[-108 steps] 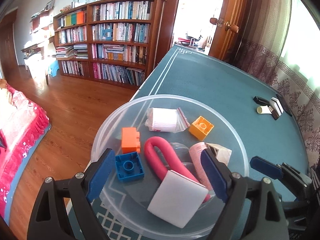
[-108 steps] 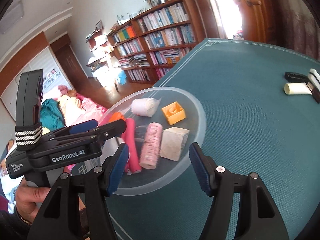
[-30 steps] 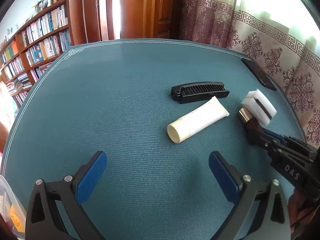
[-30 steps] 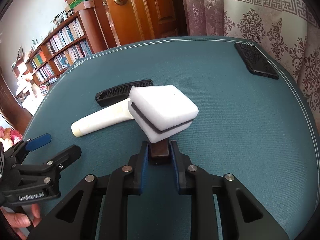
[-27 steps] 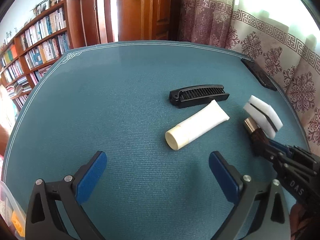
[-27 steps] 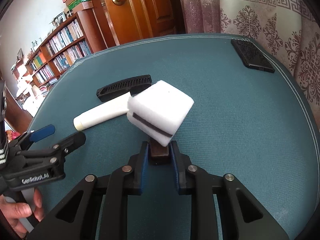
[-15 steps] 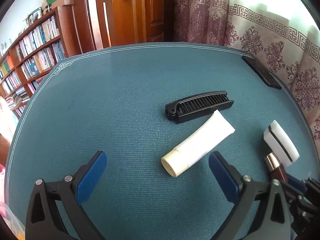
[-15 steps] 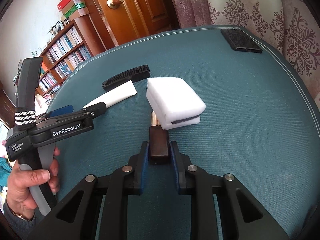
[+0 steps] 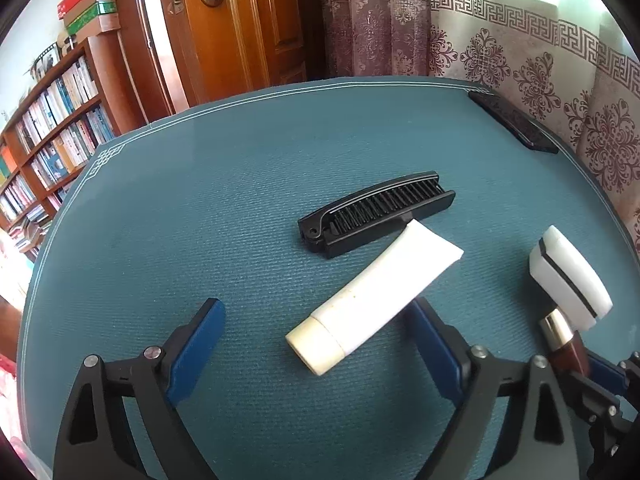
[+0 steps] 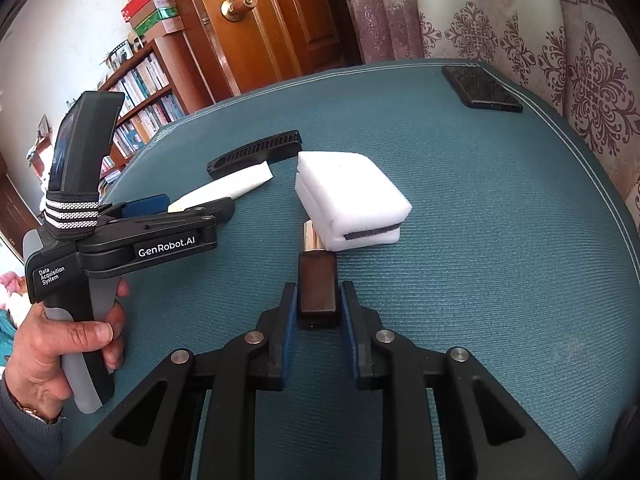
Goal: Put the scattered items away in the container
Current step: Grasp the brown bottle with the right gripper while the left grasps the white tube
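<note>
A white tube lies on the teal tablecloth, its cap end toward me. My left gripper is open, and its fingers straddle the cap end without touching it. A black folding comb lies just beyond the tube. My right gripper is shut on the dark brown handle of a white sponge brush, held low over the cloth to the right of the tube. From the right wrist, the left gripper sits over the tube. The container is out of view.
A black phone lies near the far right edge of the table, by the patterned curtain. A person's hand holds the left gripper's grip. A wooden door and bookshelves stand beyond the far edge. Bare cloth stretches to the left.
My left gripper has moved forward, so the tube's cap end now lies between its open fingers. My right gripper has stayed shut on the brush handle and drawn back, turning the sponge head.
</note>
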Demonstrator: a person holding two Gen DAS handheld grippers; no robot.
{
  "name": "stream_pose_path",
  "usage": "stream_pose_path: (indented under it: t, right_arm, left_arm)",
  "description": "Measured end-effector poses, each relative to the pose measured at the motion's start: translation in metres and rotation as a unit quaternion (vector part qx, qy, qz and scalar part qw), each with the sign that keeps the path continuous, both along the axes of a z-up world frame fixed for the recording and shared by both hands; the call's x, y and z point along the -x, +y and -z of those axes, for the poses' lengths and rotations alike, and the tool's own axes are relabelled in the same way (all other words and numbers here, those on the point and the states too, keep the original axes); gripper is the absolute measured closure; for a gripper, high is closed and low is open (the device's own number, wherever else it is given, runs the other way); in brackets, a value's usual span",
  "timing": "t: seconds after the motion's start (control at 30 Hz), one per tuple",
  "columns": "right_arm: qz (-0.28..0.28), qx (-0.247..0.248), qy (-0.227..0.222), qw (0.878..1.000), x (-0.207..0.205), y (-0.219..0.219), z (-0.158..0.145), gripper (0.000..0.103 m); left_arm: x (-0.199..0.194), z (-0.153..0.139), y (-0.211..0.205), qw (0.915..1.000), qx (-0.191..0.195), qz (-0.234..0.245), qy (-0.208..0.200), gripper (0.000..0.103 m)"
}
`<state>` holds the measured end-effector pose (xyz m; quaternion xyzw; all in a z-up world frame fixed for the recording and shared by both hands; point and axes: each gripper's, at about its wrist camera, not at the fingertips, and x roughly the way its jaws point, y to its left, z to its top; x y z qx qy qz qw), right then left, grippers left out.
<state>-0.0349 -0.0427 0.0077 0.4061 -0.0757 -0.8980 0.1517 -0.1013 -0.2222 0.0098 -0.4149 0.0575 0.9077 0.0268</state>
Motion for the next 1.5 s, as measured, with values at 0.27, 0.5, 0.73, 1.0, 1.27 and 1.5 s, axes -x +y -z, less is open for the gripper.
stream_pose_path:
  t: [0.27, 0.5, 0.73, 1.0, 1.27, 1.5]
  right_arm:
    - [-0.001, 0.002, 0.003, 1.0, 0.0, 0.002, 0.0, 0.08]
    - [0.001, 0.017, 0.0, 1.0, 0.002, 0.005, 0.0, 0.08]
    - [0.002, 0.023, 0.0, 1.0, 0.006, 0.005, -0.001, 0.08]
    - [-0.009, 0.021, 0.006, 1.0, 0.006, 0.004, -0.002, 0.08]
    - [-0.017, 0.022, 0.017, 0.999, 0.001, 0.002, -0.004, 0.081]
    - [-0.019, 0.019, 0.012, 1.0, 0.0, 0.0, -0.002, 0.081]
  left_arm:
    - [-0.009, -0.004, 0.013, 0.9998, 0.003, 0.021, -0.004, 0.042]
    - [-0.012, -0.005, 0.018, 0.9991, -0.009, 0.038, -0.013, 0.046]
    - [-0.008, -0.006, 0.022, 0.999, -0.005, 0.044, -0.006, 0.047]
    - [-0.028, -0.008, 0.02, 0.999, -0.031, 0.033, -0.003, 0.07]
    - [-0.054, -0.007, 0.005, 0.9982, -0.056, 0.013, -0.016, 0.074]
    - [-0.059, -0.005, 0.006, 0.9986, -0.049, 0.009, -0.019, 0.073]
